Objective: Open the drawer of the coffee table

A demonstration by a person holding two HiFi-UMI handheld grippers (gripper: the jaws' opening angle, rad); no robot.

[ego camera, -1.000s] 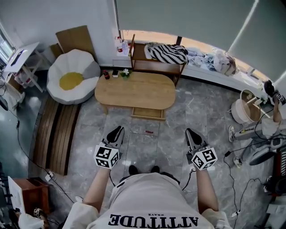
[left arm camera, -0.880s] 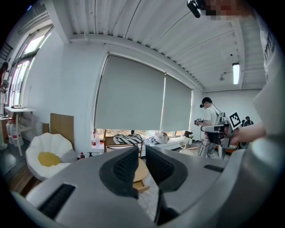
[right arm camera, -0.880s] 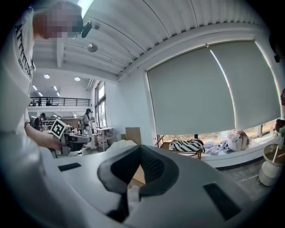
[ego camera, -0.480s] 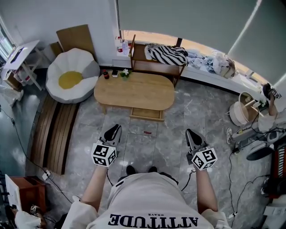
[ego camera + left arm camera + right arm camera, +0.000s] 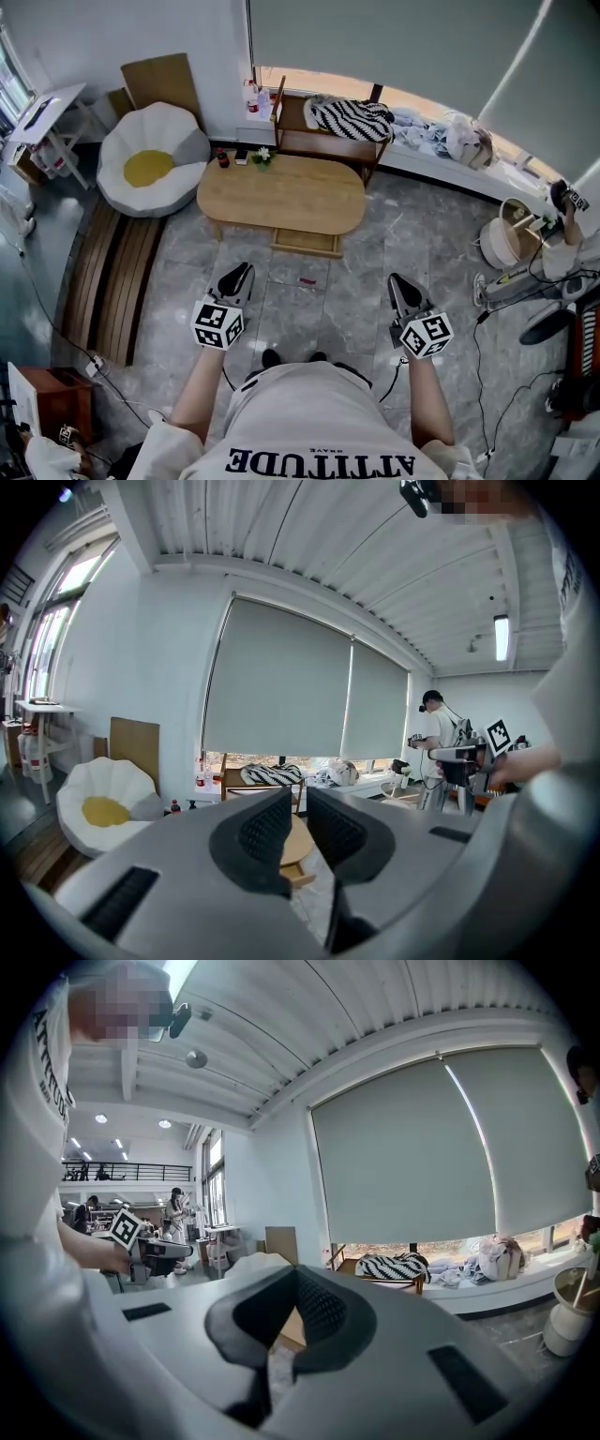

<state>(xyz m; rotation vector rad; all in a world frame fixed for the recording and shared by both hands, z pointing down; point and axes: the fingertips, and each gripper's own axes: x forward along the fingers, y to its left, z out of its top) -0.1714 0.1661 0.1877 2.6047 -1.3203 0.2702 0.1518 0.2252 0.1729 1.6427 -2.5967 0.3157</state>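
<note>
Oval light-wood coffee table (image 5: 281,192) stands well ahead of both grippers on the grey marble floor (image 5: 356,281). Its wooden drawer (image 5: 307,243) is mostly hidden under the top (only the near edge shows). Left gripper (image 5: 242,272): jaws slightly parted, empty. Right gripper (image 5: 398,279): clenched on nothing.

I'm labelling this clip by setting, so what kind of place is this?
Probably a living-room set inside a studio or lab. A coffee table, an egg-shaped seat and a bench with a striped throw are grouped together, while another person stands nearby in an open hall.
</note>
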